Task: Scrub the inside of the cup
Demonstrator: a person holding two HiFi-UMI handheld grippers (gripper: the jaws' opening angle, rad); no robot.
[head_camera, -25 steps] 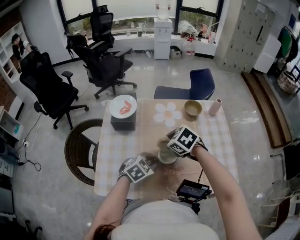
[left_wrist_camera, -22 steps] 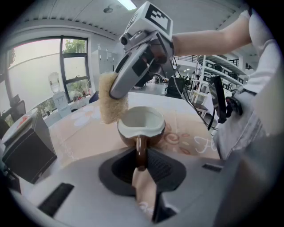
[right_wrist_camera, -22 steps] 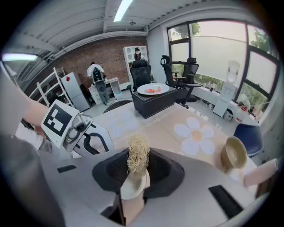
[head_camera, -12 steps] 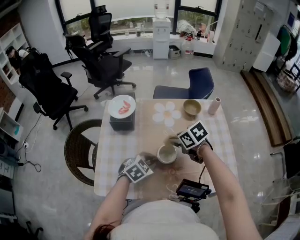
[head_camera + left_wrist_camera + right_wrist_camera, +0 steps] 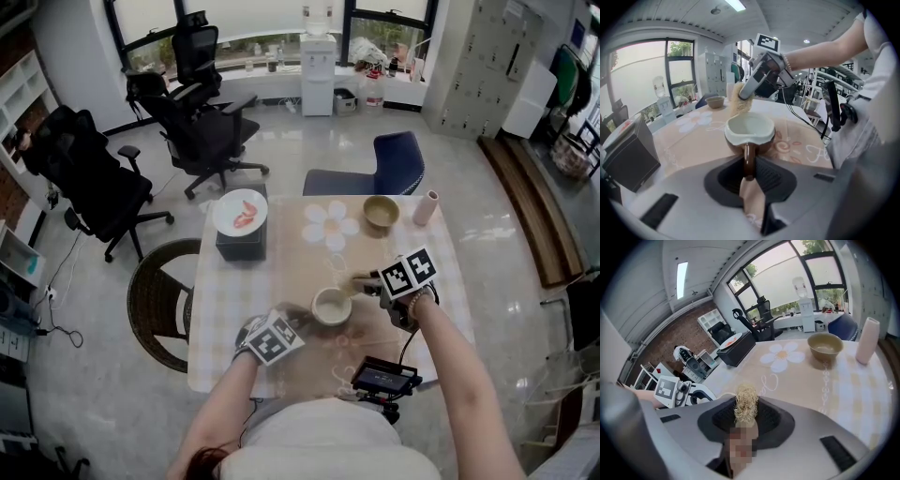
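Straw-coloured scrubber (image 5: 746, 404) sits pinched in the right claw (image 5: 744, 423), just beside the cup (image 5: 750, 131), toward the counter's (image 5: 291, 262) near edge. Left claw (image 5: 749, 174) clamps only the handle (image 5: 749, 159), so hard sideways scrubbing could twist the cup loose.

You're in an office: black swivel chairs (image 5: 94, 183), water dispenser (image 5: 317, 58), grey lockers (image 5: 473, 66), big windows (image 5: 253, 19), w/ a cloth-covered table (image 5: 441, 272) before you.
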